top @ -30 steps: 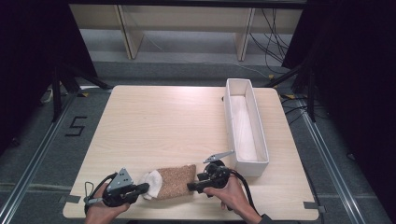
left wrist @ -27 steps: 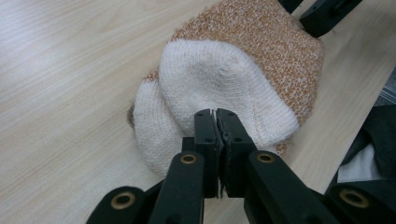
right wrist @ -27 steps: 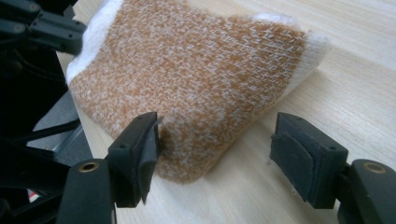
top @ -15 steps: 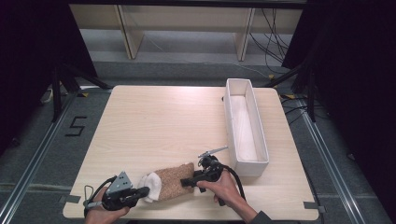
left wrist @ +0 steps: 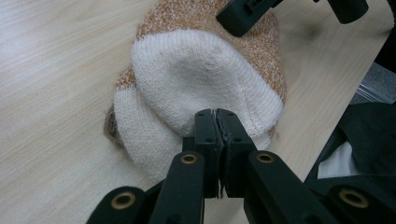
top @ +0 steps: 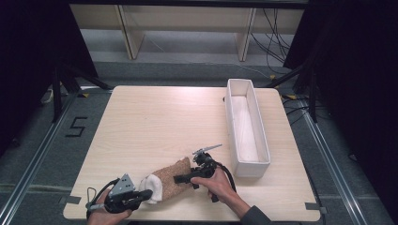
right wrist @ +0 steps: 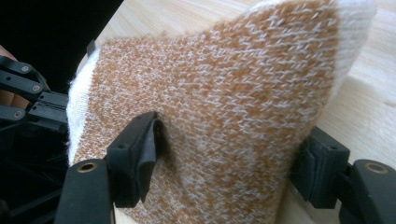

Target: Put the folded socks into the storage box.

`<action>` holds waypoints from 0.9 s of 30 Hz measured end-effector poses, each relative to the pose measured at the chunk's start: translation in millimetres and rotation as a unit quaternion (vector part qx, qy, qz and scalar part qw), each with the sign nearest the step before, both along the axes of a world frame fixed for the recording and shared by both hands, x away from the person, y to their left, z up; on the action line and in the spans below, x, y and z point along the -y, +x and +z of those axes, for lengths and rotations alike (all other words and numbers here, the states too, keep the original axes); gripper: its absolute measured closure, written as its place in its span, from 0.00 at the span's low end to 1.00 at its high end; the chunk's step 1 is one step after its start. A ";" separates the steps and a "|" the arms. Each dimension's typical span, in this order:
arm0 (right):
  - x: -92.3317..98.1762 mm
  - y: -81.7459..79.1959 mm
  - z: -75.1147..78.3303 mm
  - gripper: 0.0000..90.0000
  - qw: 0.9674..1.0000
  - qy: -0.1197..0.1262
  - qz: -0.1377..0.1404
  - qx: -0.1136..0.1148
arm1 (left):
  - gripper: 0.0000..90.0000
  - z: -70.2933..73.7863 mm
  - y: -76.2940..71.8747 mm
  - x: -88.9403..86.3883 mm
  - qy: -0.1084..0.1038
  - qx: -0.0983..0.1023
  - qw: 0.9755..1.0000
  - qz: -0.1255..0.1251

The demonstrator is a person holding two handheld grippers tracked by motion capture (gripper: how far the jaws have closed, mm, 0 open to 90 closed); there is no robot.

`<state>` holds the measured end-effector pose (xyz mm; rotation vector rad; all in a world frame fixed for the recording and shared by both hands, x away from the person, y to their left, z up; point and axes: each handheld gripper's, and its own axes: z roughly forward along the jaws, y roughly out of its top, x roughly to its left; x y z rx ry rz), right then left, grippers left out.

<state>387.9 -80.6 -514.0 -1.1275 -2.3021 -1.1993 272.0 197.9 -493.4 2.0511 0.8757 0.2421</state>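
High view: a brown-and-white sock (top: 164, 182) lies low on the table (top: 155, 122), between both grippers. Left gripper view: the left gripper (left wrist: 216, 122) pinches the white toe at centre. Right gripper view: the right gripper (right wrist: 229, 154), spread wide, straddles the brown knit.

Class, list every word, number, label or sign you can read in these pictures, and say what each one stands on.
"5": a black numeral marked on the grey floor, left of the table in the high view.
No readable text shows on the sock, the white tray or either set of tongs.
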 end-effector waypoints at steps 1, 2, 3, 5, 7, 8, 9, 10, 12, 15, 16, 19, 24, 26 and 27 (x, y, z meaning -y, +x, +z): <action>-1.0 0.5 0.7 0.38 1.000 0.000 0.002 0.005 | 0.97 -0.7 0.4 0.2 -0.002 0.002 1.000 -0.003; -1.9 -0.1 2.5 0.40 1.000 -0.001 0.002 0.005 | 0.97 -0.3 0.8 -0.7 0.006 0.003 1.000 -0.010; -3.0 -0.1 3.4 0.41 1.000 0.002 0.004 0.012 | 0.97 0.1 0.7 -0.7 0.009 0.001 1.000 -0.011; -6.9 -0.9 4.6 0.41 1.000 0.002 0.007 0.013 | 0.97 -0.4 0.1 0.8 0.003 -0.001 1.000 -0.004; -11.2 -1.8 4.7 0.42 1.000 -0.003 0.009 0.016 | 0.97 -0.5 -0.2 0.4 0.003 -0.002 1.000 -0.005; -12.7 -2.0 5.2 0.44 1.000 -0.006 0.009 0.024 | 0.97 -0.7 -0.4 0.3 0.005 0.000 1.000 -0.004; -13.7 -2.2 6.2 0.46 1.000 -0.005 0.011 0.024 | 0.97 -0.8 -0.3 0.3 0.004 -0.001 1.000 -0.004; -13.6 -1.7 6.8 0.48 1.000 -0.004 0.015 0.024 | 0.97 -0.8 -0.1 0.3 0.004 -0.001 1.000 -0.004; -13.6 -1.4 7.5 0.51 0.999 -0.004 0.014 0.030 | 0.97 -0.6 -0.2 -0.5 0.012 0.001 1.000 -0.009; -16.3 -0.3 7.8 0.52 0.999 0.000 0.021 0.026 | 0.97 -1.0 -0.1 0.2 0.006 -0.001 1.000 -0.006; -16.0 0.7 7.1 0.52 1.000 -0.001 0.020 0.024 | 0.97 -1.3 -0.3 0.4 0.003 -0.001 1.000 -0.004; -16.4 3.1 4.8 0.51 1.000 0.000 0.018 0.013 | 0.97 -0.9 0.0 -0.5 0.016 0.002 1.000 -0.010; -17.6 1.6 5.7 0.57 1.000 -0.004 0.018 0.019 | 0.97 -2.0 -0.5 0.6 0.005 0.000 1.000 -0.003; -18.0 1.4 6.5 0.59 0.999 -0.003 0.023 0.026 | 0.97 -1.6 0.3 -0.5 0.011 0.000 1.000 -0.008; -17.8 1.3 7.4 0.60 0.999 -0.006 0.024 0.028 | 0.97 -1.7 0.3 -0.6 0.010 0.000 1.000 -0.008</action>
